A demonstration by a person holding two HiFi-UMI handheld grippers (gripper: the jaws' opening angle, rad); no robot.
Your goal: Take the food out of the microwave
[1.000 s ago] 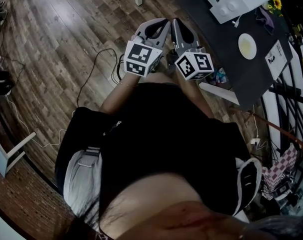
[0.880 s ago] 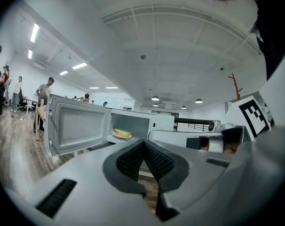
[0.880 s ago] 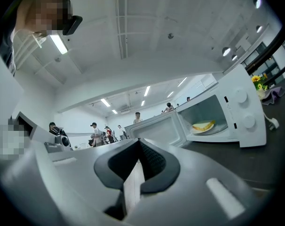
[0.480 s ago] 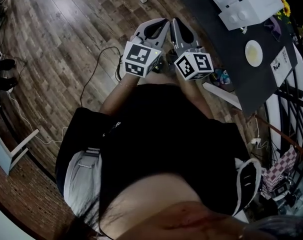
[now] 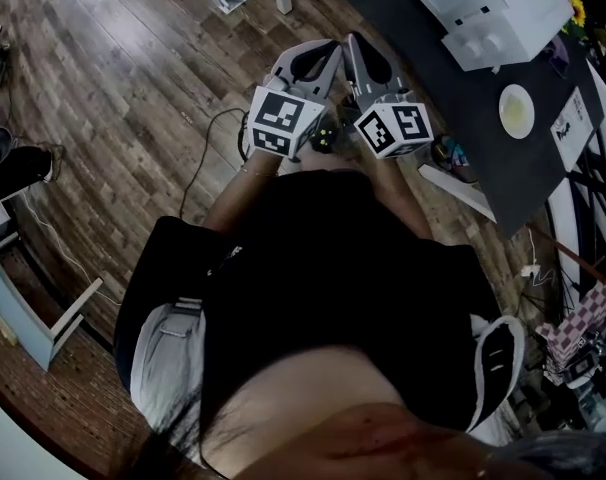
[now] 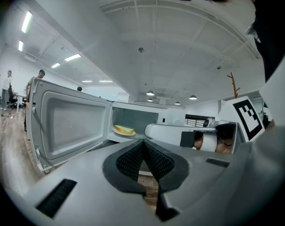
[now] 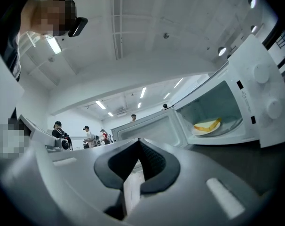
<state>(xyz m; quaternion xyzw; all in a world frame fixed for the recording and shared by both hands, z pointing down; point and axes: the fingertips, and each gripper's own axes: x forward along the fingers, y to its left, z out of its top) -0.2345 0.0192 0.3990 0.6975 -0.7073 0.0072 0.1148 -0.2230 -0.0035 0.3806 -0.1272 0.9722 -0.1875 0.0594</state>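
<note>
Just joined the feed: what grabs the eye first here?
The white microwave stands on the dark table with its door swung wide open, and a yellow slice of food lies on a white plate inside. The left gripper and right gripper are side by side before it, both shut and empty.

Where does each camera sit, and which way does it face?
Head view: on the person's head, facing steeply down at their torso, left tool, right tool and floor.
Left gripper view: on the left tool, facing the open microwave past its shut jaws; the right tool shows.
Right gripper view: on the right tool, facing the microwave likewise; the left tool shows.
Both gripper views share the food inside.
</note>
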